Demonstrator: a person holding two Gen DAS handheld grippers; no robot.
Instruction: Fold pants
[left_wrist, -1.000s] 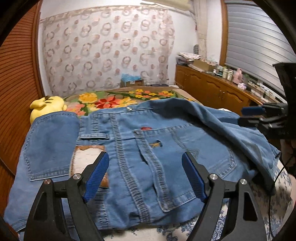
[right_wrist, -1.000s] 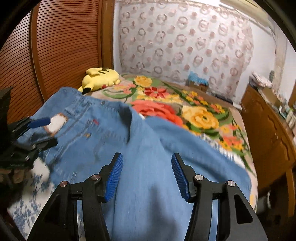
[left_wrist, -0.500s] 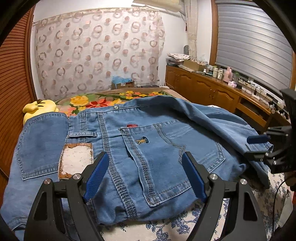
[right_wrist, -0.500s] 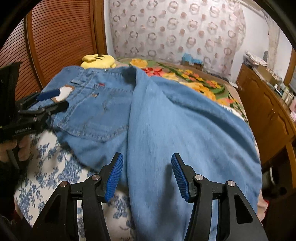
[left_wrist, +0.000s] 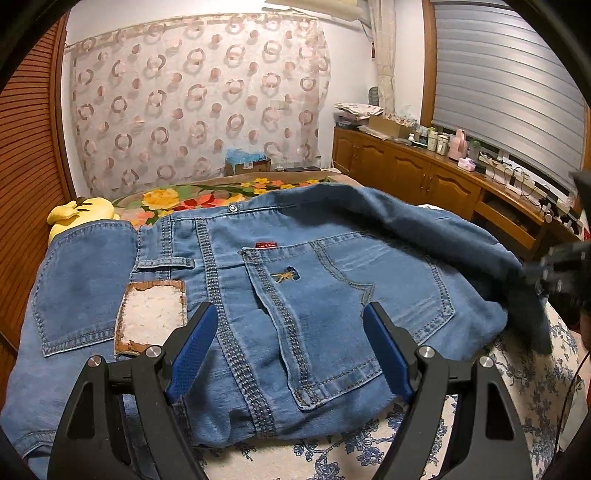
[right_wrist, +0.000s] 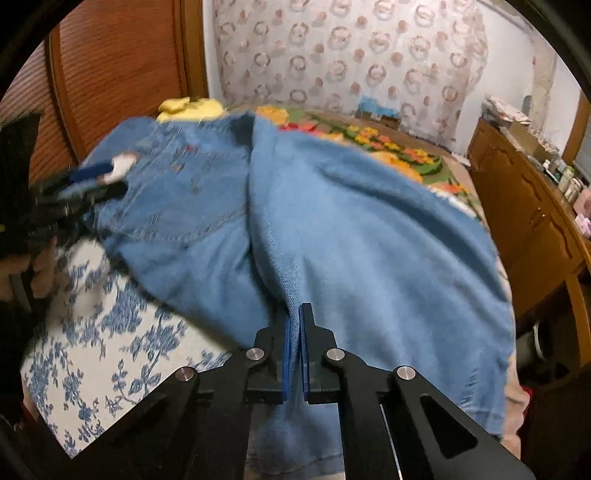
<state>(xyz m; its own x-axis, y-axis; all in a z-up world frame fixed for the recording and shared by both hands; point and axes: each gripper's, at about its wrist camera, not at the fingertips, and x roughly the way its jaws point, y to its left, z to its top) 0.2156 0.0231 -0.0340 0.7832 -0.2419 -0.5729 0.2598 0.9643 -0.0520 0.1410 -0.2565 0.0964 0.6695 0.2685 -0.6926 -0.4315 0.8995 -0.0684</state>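
Observation:
Blue jeans (left_wrist: 295, 295) lie on the bed, seat side up, with back pockets and a worn brown-edged patch (left_wrist: 151, 314) showing. My left gripper (left_wrist: 286, 350) is open, hovering just above the seat near the front edge, holding nothing. My right gripper (right_wrist: 294, 332) is shut on a fold of the jeans leg (right_wrist: 369, 240), which spreads to the right across the bed. In the left wrist view the right gripper (left_wrist: 561, 273) shows blurred at the far right. In the right wrist view the left gripper (right_wrist: 74, 188) shows at the left, by the patch.
The bed has a blue-flowered white sheet (right_wrist: 92, 332) in front and a bright floral blanket (left_wrist: 207, 195) behind. A yellow plush toy (left_wrist: 77, 218) lies at the back left. Wooden cabinets (left_wrist: 424, 177) run along the right; a wooden slatted wall (right_wrist: 110, 74) stands on the left.
My right gripper has gone from open to shut, pinching a fold of the jeans leg. My left gripper stays open above the seat and has barely moved.

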